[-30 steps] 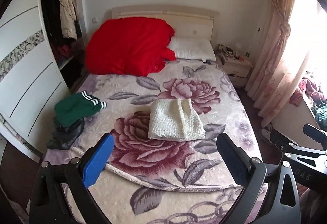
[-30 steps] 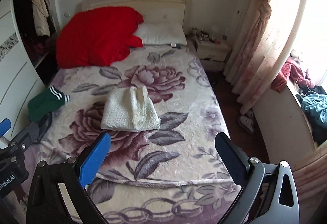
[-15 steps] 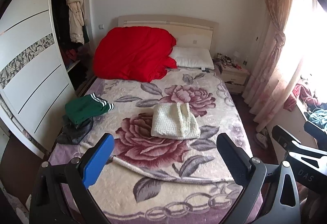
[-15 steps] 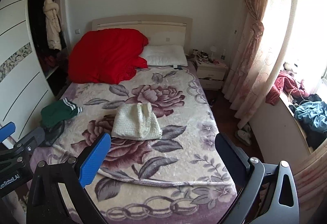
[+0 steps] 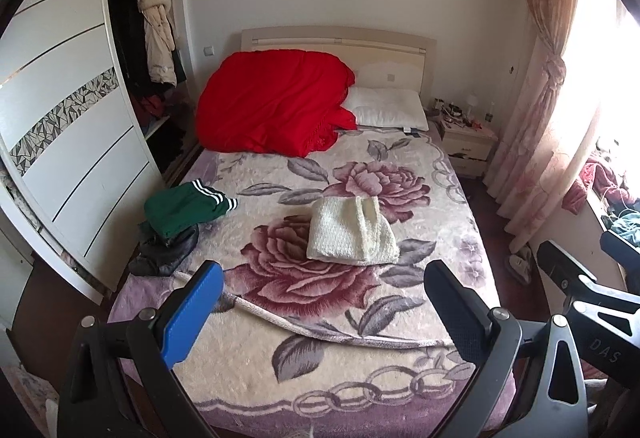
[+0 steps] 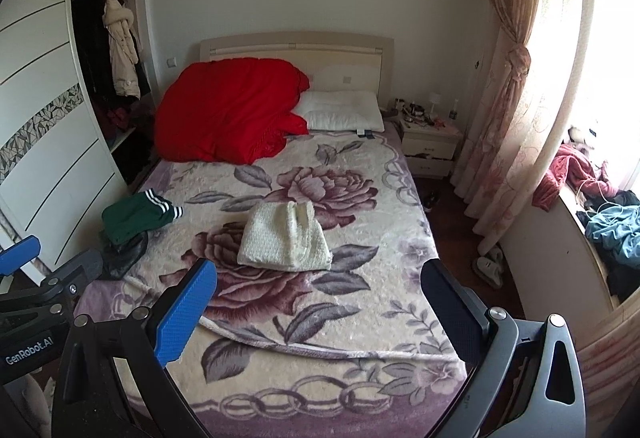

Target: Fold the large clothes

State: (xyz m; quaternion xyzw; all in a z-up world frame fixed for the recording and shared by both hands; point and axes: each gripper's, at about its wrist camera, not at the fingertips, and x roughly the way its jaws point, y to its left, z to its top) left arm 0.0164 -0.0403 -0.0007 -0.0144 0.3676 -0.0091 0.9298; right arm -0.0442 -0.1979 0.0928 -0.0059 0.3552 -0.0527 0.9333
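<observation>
A folded cream knit garment lies in the middle of the bed on its floral blanket; it also shows in the right wrist view. My left gripper is open and empty, held back above the foot of the bed. My right gripper is open and empty too, beside the left one, which shows at the left edge of its view. A green garment with white stripes sits on dark clothes at the bed's left edge.
A red quilt and a white pillow lie at the headboard. A wardrobe stands left, a nightstand and curtains right. Clothes are heaped on the window ledge. Slippers lie on the floor.
Both grippers have pulled back and up from the bed, so more of the room shows. The cream garment has not moved. Both grippers stay open.
</observation>
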